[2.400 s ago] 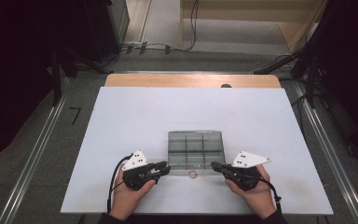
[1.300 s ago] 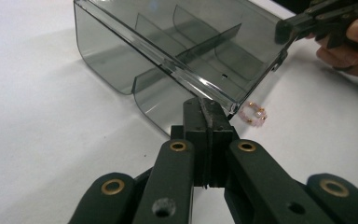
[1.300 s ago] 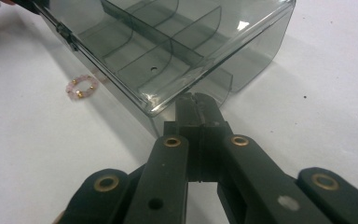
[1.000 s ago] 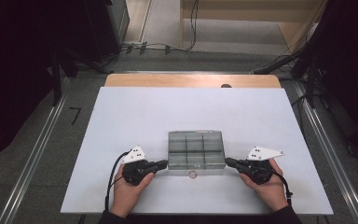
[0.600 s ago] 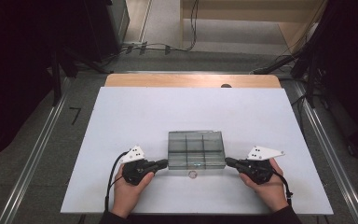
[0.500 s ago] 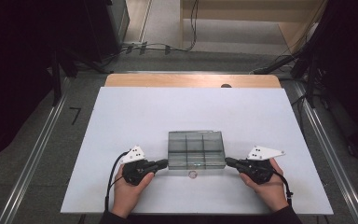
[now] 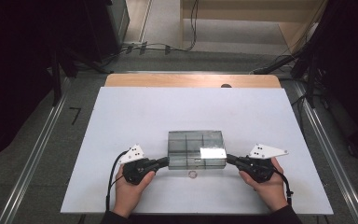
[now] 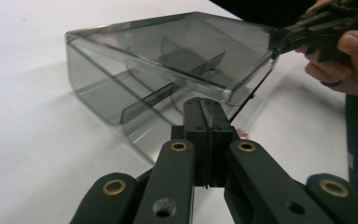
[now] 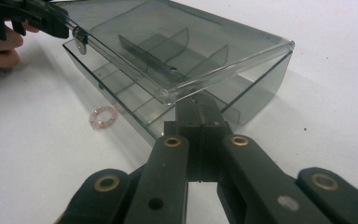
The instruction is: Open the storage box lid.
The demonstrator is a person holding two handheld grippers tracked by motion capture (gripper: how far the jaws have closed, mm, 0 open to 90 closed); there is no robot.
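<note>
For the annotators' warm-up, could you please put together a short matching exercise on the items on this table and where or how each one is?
Things:
1. clear box
2. small pink ring
3. left gripper
4. right gripper

Descriptions:
A. lying on the white table just in front of the box
B. jaws shut, at the box's left end
C. smoky, with dividers inside, lid partly raised
D. jaws shut, at the box's right end

Pairs: 1-C, 2-A, 3-B, 4-D

The white desk [image 7: 135,121] is evenly lit from overhead in the high view; the surroundings are left dark. A bright glare patch is seen on the lid of the smoky plastic box [image 7: 213,152]. Soft shadows are cast beside the box in both gripper views. Near jaws are rendered slightly soft; white is washed out at the edges.
</note>
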